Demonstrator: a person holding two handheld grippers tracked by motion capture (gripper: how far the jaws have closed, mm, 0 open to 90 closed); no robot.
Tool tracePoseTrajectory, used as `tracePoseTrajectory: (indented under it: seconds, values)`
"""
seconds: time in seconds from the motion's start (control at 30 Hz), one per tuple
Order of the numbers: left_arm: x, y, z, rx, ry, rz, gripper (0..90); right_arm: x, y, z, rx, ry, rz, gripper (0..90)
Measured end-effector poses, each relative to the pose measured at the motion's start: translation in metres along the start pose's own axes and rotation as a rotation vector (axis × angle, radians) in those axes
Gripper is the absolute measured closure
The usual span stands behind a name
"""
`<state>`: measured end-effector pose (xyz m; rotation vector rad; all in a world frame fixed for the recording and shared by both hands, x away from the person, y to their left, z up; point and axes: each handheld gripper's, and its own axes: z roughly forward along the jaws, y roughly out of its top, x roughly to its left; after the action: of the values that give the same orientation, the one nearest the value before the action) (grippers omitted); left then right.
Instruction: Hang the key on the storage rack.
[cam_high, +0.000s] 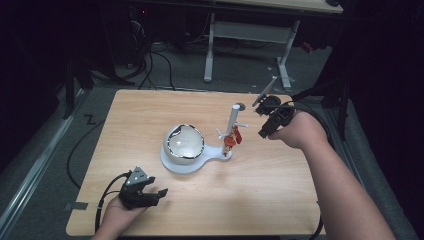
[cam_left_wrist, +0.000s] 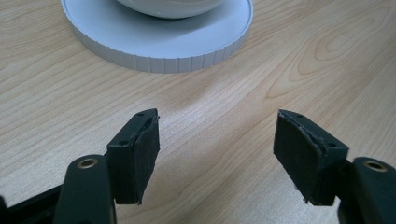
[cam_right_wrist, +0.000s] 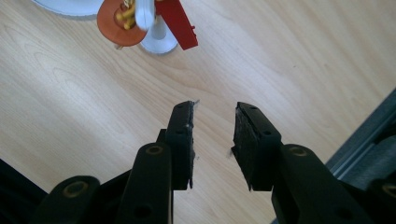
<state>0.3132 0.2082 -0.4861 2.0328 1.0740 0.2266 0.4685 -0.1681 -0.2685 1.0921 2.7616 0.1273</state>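
Already hanging on the white upright post with small side pegs is a cluster of small trinkets, a round orange tag and a red flat piece with a bit of gold between them; in the right gripper view the cluster sits at the foot of that post, well ahead of the jaws. The post rises from one end of a flat white base plate with a ribbed rim, and a glossy white bowl stands on the plate's round end. The right gripper hovers near the post, jaws a narrow gap apart with nothing between them, so I judge either a hanging step just finished or a pick-up about to start. The left gripper rests on the light wooden table, jaws wide and empty, near the plate.
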Motion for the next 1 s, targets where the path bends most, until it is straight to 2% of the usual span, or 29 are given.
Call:
tracePoseTrajectory:
  seconds: [0.03, 0.07, 0.1, 0.13, 0.27, 0.3, 0.33, 0.47, 0.5, 0.57, 0.67, 0.73, 0.77, 0.83, 0.9, 0.93, 1.0]
  values:
    - [0.000, 0.000, 0.000, 0.001, 0.001, 0.001, 31.9, 0.000, -0.003, 0.004, 0.003, 0.010, 0.013, 67.9]
    - [0.000, 0.000, 0.001, 0.002, 0.000, 0.000, 31.9, -0.001, -0.005, 0.008, 0.002, 0.013, 0.006, 68.0]
    - [0.000, 0.000, 0.001, 0.003, 0.000, 0.001, 31.9, -0.001, -0.011, 0.020, 0.006, 0.031, 0.025, 68.1]
    - [0.000, 0.000, 0.001, 0.003, 0.000, 0.001, 31.9, -0.001, -0.011, 0.020, 0.006, 0.031, 0.025, 68.1]
    - [-0.001, -0.001, 0.002, 0.009, 0.000, 0.004, 31.9, 0.000, -0.021, 0.041, 0.014, 0.068, 0.034, 68.0]
    - [-0.001, -0.001, 0.002, 0.010, 0.000, 0.004, 31.9, 0.002, -0.024, 0.047, 0.018, 0.080, 0.054, 67.9]
    - [-0.001, -0.001, 0.003, 0.012, 0.000, 0.005, 31.9, 0.001, -0.027, 0.052, 0.015, 0.088, 0.044, 67.9]
    - [-0.001, -0.001, 0.003, 0.018, 0.000, 0.011, 31.8, 0.006, -0.040, 0.075, 0.018, 0.127, 0.064, 67.4]
    - [-0.001, -0.001, 0.003, 0.019, 0.000, 0.010, 31.9, 0.010, -0.047, 0.086, 0.023, 0.143, 0.083, 67.5]
    - [-0.001, -0.002, 0.004, 0.021, -0.001, 0.013, 31.9, 0.011, -0.051, 0.091, 0.015, 0.143, 0.076, 67.6]
    - [-0.002, -0.002, 0.004, 0.022, -0.001, 0.015, 31.9, 0.014, -0.064, 0.105, -0.009, 0.152, 0.093, 67.5]
    - [-0.002, -0.002, 0.005, 0.021, 0.002, 0.016, 31.8, 0.018, -0.076, 0.114, -0.048, 0.161, 0.119, 66.8]
    - [-0.002, -0.002, 0.005, 0.025, 0.002, 0.021, 31.8, 0.024, -0.089, 0.122, -0.099, 0.157, 0.139, 65.2]
    - [-0.002, -0.003, 0.006, 0.025, 0.003, 0.022, 31.7, 0.030, -0.101, 0.129, -0.154, 0.133, 0.144, 61.0]
    - [-0.002, -0.003, 0.006, 0.023, 0.004, 0.022, 31.7, 0.040, -0.121, 0.137, -0.260, 0.126, 0.196, 59.2]
    - [-0.002, -0.003, 0.006, 0.023, 0.004, 0.022, 31.7, 0.040, -0.121, 0.137, -0.260, 0.126, 0.196, 59.2]
    - [-0.002, -0.002, 0.006, 0.019, 0.002, 0.028, 31.7, 0.051, -0.136, 0.144, -0.344, 0.096, 0.233, 53.8]
